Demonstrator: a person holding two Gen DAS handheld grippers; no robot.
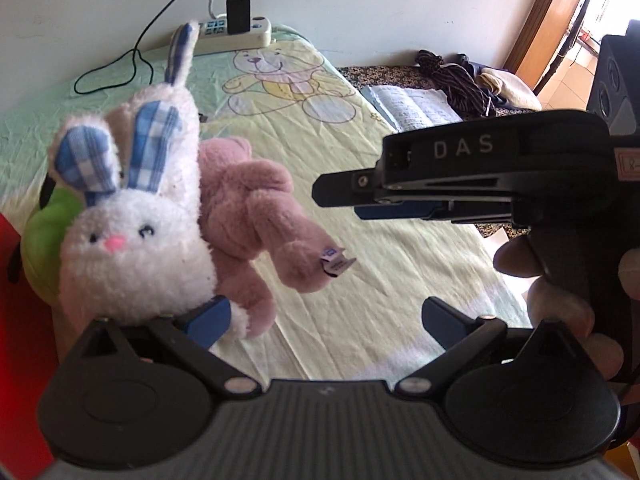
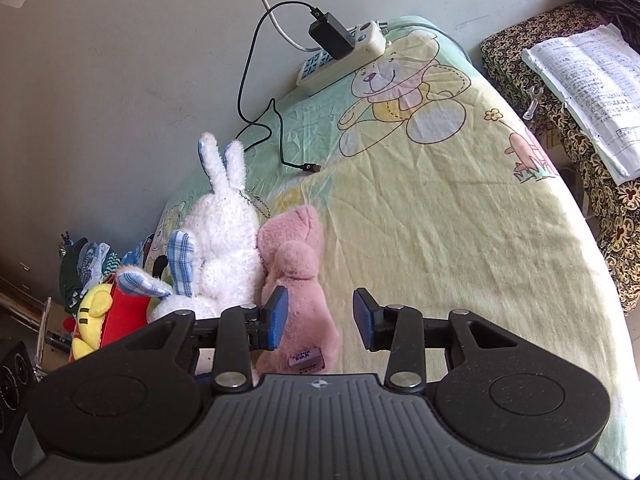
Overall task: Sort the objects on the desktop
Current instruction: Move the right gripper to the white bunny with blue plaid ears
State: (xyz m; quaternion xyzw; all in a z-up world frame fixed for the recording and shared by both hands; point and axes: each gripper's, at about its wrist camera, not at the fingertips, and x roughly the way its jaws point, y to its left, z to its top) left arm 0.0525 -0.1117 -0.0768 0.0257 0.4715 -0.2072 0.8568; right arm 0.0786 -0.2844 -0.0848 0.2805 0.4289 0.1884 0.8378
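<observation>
A white plush rabbit (image 1: 136, 240) with blue checked ears leans against a pink plush toy (image 1: 248, 208) on the yellow-green blanket (image 1: 380, 300). My left gripper (image 1: 326, 320) is open, its left pad beside the rabbit's base and bare blanket between the fingers. A hand holds my right gripper (image 1: 344, 196) side-on, to the right of the pink toy. In the right wrist view the right gripper (image 2: 320, 320) is open above the pink toy (image 2: 296, 248), whose lower end with a purple label shows between the fingers. A second white rabbit (image 2: 228, 236) lies left of it.
A power strip (image 1: 236, 32) with a black charger and a loose cable (image 2: 280, 136) lies at the blanket's far end by the wall. An open notebook (image 2: 592, 80) rests on a patterned surface at right. A red box (image 2: 124, 320) with a yellow plush stands at left, a green toy (image 1: 48, 232) behind the rabbit.
</observation>
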